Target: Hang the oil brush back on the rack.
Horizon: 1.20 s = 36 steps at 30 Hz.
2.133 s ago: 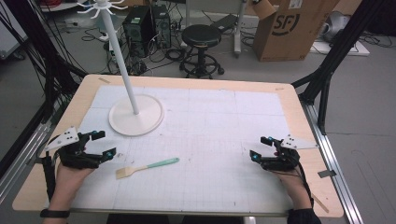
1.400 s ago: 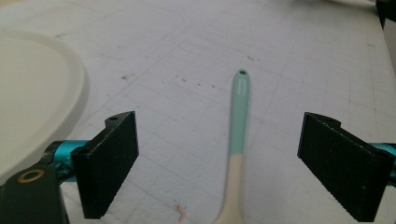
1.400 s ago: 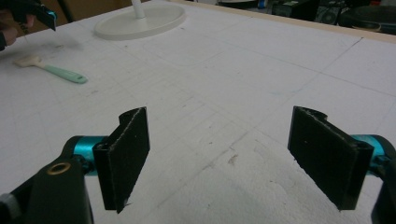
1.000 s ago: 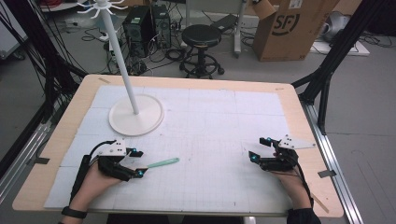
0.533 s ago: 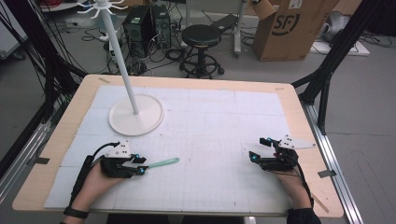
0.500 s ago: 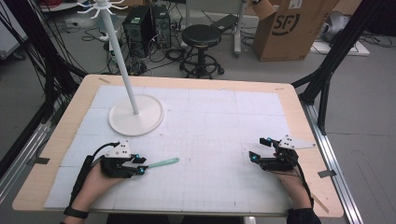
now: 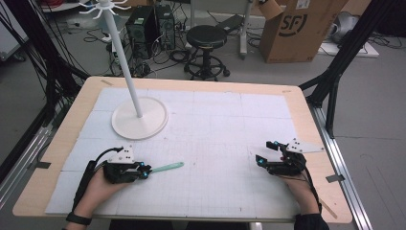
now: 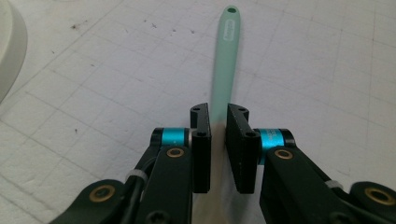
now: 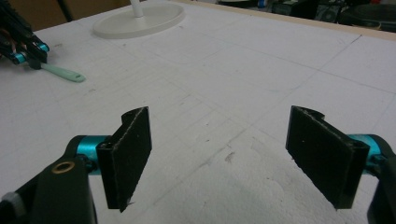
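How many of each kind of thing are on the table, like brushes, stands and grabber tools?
Mint-green brush: 1
White stand: 1
Grippers: 2, the left gripper shut on the brush and the right gripper open
Total: 4

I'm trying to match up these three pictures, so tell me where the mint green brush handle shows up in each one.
High view: the brush handle lies lower left of centre, sticking right out of the left gripper.
Left gripper view: it runs up the middle, clamped between the jaws.
Right gripper view: its tip lies at the upper left.
Shared landmark: the white round stand base.
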Available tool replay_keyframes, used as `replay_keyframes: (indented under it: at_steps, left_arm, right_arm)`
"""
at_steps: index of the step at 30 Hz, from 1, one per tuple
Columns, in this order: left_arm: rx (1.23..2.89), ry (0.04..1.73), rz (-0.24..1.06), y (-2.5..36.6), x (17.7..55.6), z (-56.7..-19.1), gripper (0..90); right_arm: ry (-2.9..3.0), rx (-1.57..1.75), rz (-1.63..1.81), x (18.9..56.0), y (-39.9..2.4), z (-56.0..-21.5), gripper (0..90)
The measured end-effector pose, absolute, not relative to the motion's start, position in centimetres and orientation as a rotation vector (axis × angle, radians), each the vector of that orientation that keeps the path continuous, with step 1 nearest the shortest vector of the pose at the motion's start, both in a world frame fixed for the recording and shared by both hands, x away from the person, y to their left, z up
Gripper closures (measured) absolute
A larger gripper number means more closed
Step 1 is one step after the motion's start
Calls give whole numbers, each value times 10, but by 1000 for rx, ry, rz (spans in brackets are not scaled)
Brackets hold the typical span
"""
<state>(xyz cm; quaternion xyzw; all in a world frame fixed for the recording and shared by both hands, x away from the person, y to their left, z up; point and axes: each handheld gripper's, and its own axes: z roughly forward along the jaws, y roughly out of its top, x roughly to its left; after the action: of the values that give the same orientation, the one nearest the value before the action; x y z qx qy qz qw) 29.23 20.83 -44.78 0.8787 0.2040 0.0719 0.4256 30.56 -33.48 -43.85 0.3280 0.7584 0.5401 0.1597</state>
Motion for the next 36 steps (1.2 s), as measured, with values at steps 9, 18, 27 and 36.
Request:
replay_keyframes:
  at_steps: [9,18,27,36]
  left_arm:
    - [2165,545,163,210,292,-449,821]
    - [2082,564,188,217,290,-439,821]
    - [1887,644,287,246,283,-406,821]
    - [1769,704,365,279,277,-359,821]
  right_arm:
    - [2160,936,1547,307,-336,-439,224]
    - [2150,953,1548,307,-337,-438,226]
    - [2141,987,1546,308,-339,-439,226]
    - [2137,997,1542,309,-339,-440,226]
